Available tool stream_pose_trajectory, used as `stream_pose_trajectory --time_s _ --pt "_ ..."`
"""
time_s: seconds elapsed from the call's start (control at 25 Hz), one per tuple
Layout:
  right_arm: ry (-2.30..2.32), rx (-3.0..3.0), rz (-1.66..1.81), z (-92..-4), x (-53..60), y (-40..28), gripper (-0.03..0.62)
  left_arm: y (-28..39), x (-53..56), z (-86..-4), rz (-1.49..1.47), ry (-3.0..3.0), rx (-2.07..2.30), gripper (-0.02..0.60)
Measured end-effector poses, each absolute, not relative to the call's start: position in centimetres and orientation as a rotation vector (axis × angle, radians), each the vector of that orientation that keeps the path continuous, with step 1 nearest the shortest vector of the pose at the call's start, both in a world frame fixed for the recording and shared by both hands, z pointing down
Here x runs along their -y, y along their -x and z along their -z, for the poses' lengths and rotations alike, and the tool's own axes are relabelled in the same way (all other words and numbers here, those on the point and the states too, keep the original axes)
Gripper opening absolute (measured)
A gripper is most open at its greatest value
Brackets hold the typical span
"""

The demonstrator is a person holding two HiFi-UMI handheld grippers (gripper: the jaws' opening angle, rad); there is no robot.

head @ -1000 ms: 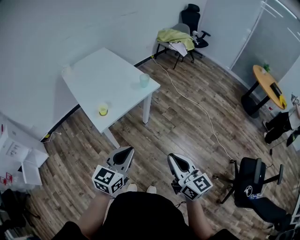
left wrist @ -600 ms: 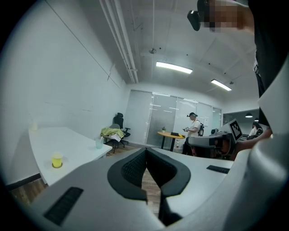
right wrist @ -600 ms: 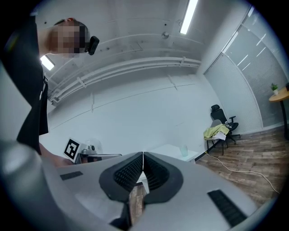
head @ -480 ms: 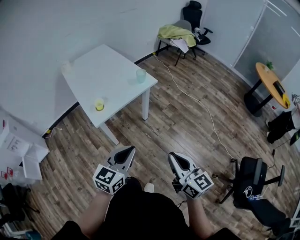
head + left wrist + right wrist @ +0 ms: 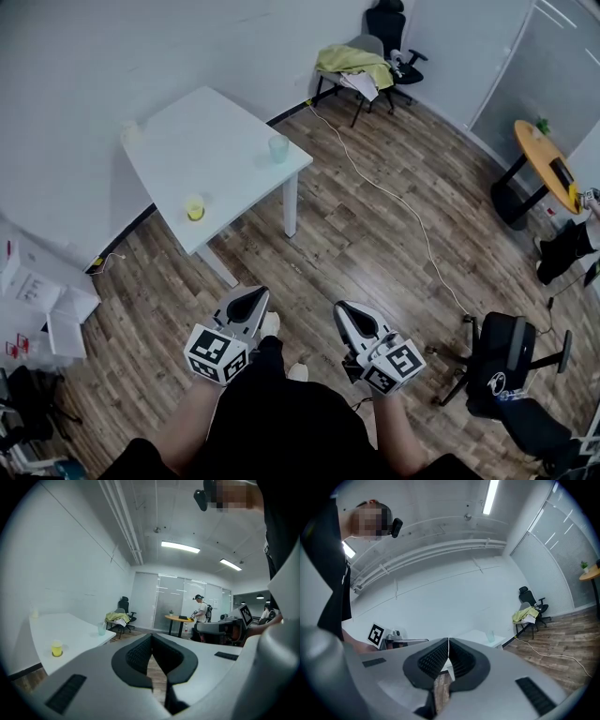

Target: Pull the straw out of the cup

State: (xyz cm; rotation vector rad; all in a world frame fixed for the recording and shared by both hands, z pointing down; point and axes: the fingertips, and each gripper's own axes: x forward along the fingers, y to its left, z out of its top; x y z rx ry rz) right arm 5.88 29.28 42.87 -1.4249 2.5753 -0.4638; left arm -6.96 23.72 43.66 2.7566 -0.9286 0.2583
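One square white tabletop (image 5: 220, 131) at eleven o'clock carries two cups: a yellow cup (image 5: 194, 208) and a translucent green cup (image 5: 278, 148). The left claw (image 5: 250, 297) and right claw (image 5: 346, 310) are each pressed together, empty.

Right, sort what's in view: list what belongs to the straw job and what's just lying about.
Job: white table; yellow cup and pale green cup on it (no straw can be made out from here); left gripper and right gripper, both shut and empty.

Lying about: chair with yellow cloth; black swivel chair; round orange table; white boxes.
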Motion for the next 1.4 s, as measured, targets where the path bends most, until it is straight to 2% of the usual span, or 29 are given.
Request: stream_pose_trajectory --time_s 0.56,1.4 --pt "1.452 -2.577 0.489 -43.8 -24.0 -6.5 0.023 6.0 -18.4 -45.0 -0.273 -2.744 0.896 0.014" --pt "1.515 -2.599 0.464 -42.6 -6.8 -5.1 0.023 7.3 -1.2 -44.7 -0.259 -2.738 0.846 0.014"
